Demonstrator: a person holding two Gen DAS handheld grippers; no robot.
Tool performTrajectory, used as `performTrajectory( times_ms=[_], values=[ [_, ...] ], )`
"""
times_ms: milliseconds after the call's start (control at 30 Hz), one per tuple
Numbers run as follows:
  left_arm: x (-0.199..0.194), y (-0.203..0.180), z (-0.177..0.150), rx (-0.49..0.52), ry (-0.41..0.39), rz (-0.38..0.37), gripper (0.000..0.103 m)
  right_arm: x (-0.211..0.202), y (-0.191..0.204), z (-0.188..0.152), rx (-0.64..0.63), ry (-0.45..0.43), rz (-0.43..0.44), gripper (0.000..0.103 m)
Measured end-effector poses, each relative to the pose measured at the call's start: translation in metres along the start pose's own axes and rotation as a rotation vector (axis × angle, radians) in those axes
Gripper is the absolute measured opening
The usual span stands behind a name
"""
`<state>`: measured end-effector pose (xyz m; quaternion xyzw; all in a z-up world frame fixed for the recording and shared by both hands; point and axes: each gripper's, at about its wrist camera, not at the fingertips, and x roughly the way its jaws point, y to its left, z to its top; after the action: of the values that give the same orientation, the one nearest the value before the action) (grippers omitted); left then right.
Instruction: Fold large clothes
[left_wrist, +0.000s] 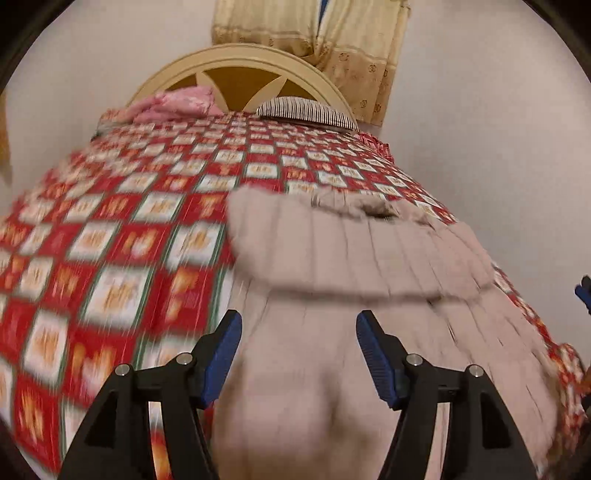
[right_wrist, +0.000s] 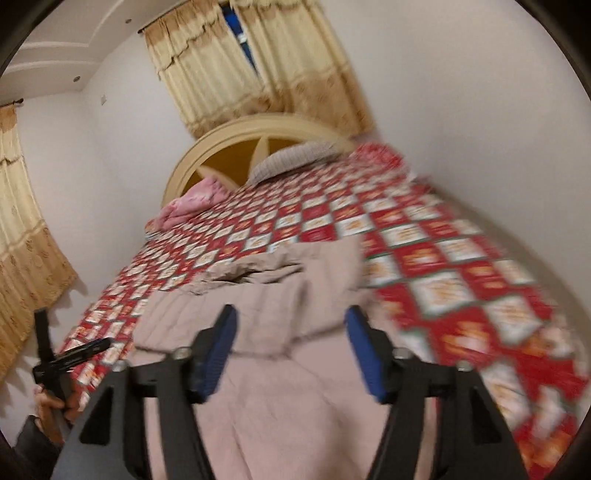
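A large beige quilted coat (left_wrist: 362, 258) lies on the bed, its collar end toward the headboard and a fold across its middle. It also shows in the right wrist view (right_wrist: 266, 332). My left gripper (left_wrist: 299, 332) is open and empty above the coat's near part. My right gripper (right_wrist: 290, 326) is open and empty above the same coat, nearer its right side. The left gripper's body (right_wrist: 70, 356) shows at the lower left of the right wrist view. Both views are blurred by motion.
The bed has a red and white checked cover (left_wrist: 129, 229). A striped pillow (left_wrist: 306, 112) and a pink folded cloth (left_wrist: 173, 105) lie by the cream arched headboard (left_wrist: 240, 59). Yellow curtains (right_wrist: 251, 66) hang behind. A white wall (right_wrist: 480, 129) runs along the bed's right side.
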<state>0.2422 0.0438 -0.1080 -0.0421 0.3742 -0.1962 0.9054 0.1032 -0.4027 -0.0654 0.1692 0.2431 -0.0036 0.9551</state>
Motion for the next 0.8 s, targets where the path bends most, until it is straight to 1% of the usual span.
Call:
performTrajectory(
  times_ms=[33, 100, 200, 267, 333, 400, 500, 567, 633, 700, 767, 800],
  values=[
    [-0.011, 0.007, -0.015, -0.024, 0.006, -0.013, 0.065, -0.021, -0.005, -0.007, -0.007, -0.017, -0.04, 0.078],
    [-0.025, 0.016, -0.039, -0.043, 0.025, -0.027, 0.065, -0.053, -0.015, -0.02, -0.015, -0.024, -0.1, 0.079],
    [-0.035, 0.02, -0.068, -0.045, 0.063, -0.03, 0.065, -0.08, -0.029, -0.044, 0.007, 0.012, -0.133, 0.079],
    [-0.042, 0.022, -0.083, -0.057, 0.074, -0.041, 0.065, -0.088, -0.04, -0.06, 0.049, 0.046, -0.133, 0.079],
    [-0.05, 0.022, -0.098, -0.087, 0.08, -0.073, 0.065, -0.088, -0.049, -0.076, 0.092, 0.093, -0.121, 0.079],
    [-0.053, 0.021, -0.106, -0.096, 0.086, -0.099, 0.065, -0.084, -0.059, -0.09, 0.129, 0.129, -0.101, 0.079],
    [-0.057, 0.013, -0.118, -0.075, 0.083, -0.084, 0.065, -0.073, -0.067, -0.104, 0.164, 0.182, -0.089, 0.078],
    [-0.058, 0.015, -0.124, -0.081, 0.076, -0.094, 0.065, -0.066, -0.065, -0.111, 0.14, 0.201, -0.097, 0.078],
    [-0.056, 0.021, -0.13, -0.107, 0.09, -0.118, 0.066, -0.057, -0.063, -0.119, 0.114, 0.225, -0.105, 0.078],
    [-0.05, 0.026, -0.136, -0.133, 0.121, -0.127, 0.066, -0.048, -0.065, -0.131, 0.119, 0.272, -0.106, 0.078],
    [-0.053, 0.029, -0.137, -0.142, 0.099, -0.144, 0.068, -0.04, -0.066, -0.141, 0.136, 0.312, -0.092, 0.078],
    [-0.053, 0.029, -0.137, -0.145, 0.104, -0.149, 0.069, -0.036, -0.064, -0.145, 0.14, 0.338, -0.078, 0.078]
  ],
)
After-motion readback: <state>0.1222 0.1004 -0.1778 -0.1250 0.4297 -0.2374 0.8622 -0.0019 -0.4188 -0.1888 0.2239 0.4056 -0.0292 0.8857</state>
